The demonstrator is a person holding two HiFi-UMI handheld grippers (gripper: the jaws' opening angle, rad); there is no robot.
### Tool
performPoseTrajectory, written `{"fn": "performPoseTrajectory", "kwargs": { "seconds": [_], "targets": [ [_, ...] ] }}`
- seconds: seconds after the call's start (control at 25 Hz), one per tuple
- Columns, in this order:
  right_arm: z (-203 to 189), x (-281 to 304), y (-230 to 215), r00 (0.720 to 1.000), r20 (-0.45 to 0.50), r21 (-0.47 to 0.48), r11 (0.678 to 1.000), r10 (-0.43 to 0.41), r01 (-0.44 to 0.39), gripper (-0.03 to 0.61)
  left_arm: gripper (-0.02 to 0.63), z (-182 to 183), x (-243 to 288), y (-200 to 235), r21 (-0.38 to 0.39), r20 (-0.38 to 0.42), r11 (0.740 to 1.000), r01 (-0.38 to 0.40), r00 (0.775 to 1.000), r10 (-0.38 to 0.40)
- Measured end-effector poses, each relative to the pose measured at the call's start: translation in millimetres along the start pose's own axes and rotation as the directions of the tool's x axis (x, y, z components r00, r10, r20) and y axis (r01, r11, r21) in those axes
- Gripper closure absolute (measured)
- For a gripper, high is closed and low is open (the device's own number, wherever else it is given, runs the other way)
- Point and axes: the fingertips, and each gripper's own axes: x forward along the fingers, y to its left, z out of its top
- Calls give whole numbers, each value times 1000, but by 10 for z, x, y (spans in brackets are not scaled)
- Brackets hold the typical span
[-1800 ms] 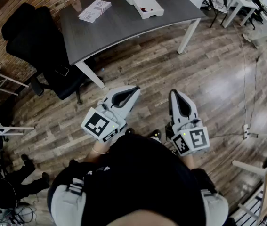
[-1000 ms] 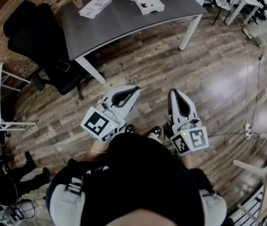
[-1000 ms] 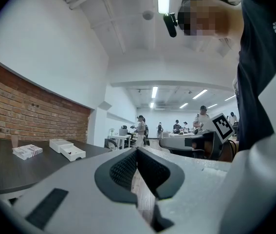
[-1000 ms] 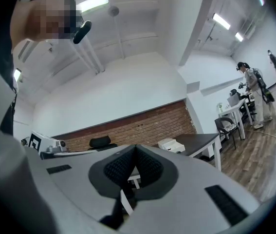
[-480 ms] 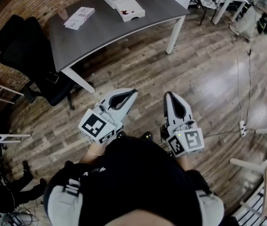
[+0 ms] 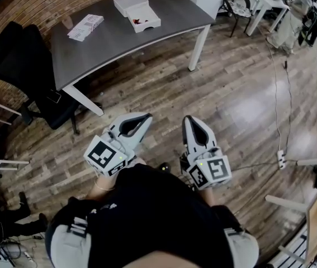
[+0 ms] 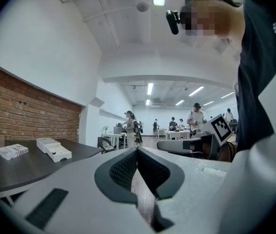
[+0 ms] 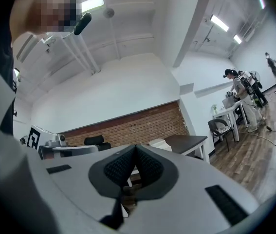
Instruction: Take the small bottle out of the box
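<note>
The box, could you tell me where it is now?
The box sits top centre in the head view, on the dark table, right of a packet.

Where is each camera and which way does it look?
Head view: on the person's head, looking down at floor; left tongs, right tongs, black top show.
Left gripper view: on left tongs, looking along shut jaws into the room; right tongs, black top show.
Right gripper view: on right tongs, facing the brick wall; left tongs show.
Shared: all three show the table.
</note>
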Motion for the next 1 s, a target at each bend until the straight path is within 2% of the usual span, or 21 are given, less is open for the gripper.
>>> {"fn": "performPoseTrajectory", "kwargs": {
  "seconds": [0.32, 0.68, 1.0],
  "targets": [
    [30, 157, -159, 1000, -20, 15, 1000, 21, -20, 577, 612, -26, 142, 172, -22, -19, 999, -37, 999, 37],
    [96, 578, -325, 999, -32, -13, 1000, 9, -10, 576, 612, 35, 457, 604, -25, 27, 1000, -1, 1000, 1],
    [90, 1242, -390, 998, -46, -24, 999, 30, -31, 566, 612, 60, 630, 1272, -27, 49, 1000, -8, 999, 9]
  ]
}}
